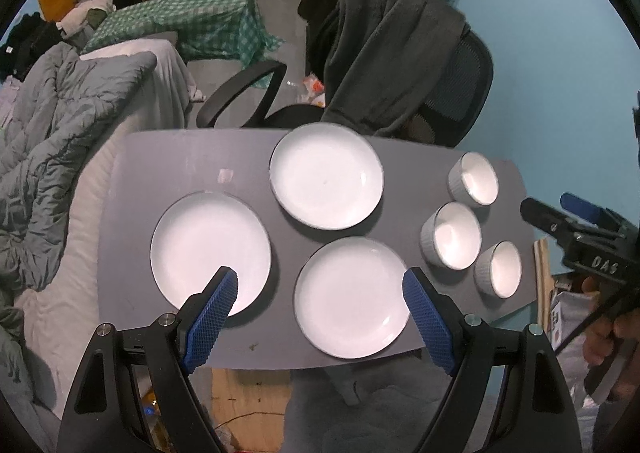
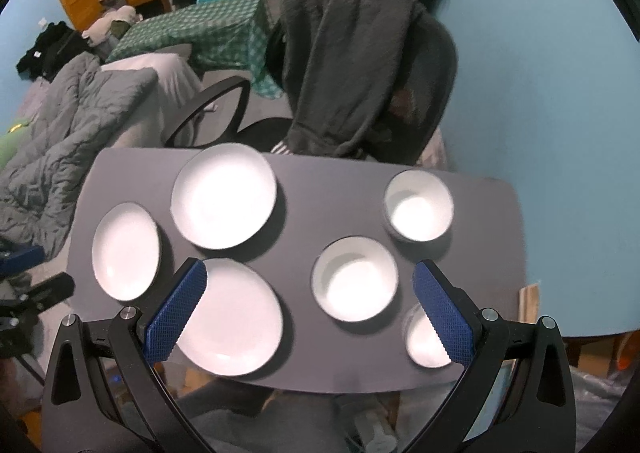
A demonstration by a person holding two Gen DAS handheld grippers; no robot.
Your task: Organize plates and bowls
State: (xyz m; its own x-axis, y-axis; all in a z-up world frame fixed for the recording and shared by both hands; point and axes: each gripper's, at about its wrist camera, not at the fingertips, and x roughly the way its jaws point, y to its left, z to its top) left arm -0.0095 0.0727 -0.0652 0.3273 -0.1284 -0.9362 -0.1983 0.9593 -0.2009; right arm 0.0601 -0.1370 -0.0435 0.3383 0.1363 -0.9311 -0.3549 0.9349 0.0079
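Both sets of jaws stood wide open and held nothing. The left gripper [image 1: 320,293] hung above the bench [image 1: 160,157], the near plate [image 1: 352,297] between its jaws, two more plates [image 1: 326,175] beyond. The right gripper [image 2: 310,293] had the middle bowl [image 2: 355,279] between its jaws. Nothing was stacked; judged the opening step. Next move calls for descent onto one rim.

Plates [image 1: 327,176] white. Bowls [image 1: 451,235] white, ribbed grey outside. Tabletop [image 1: 192,157] grey. Tongs' pads [image 1: 210,319] blue, crosshatched. Cloth [image 1: 208,19] green check. Wall [image 1: 560,53] light blue.
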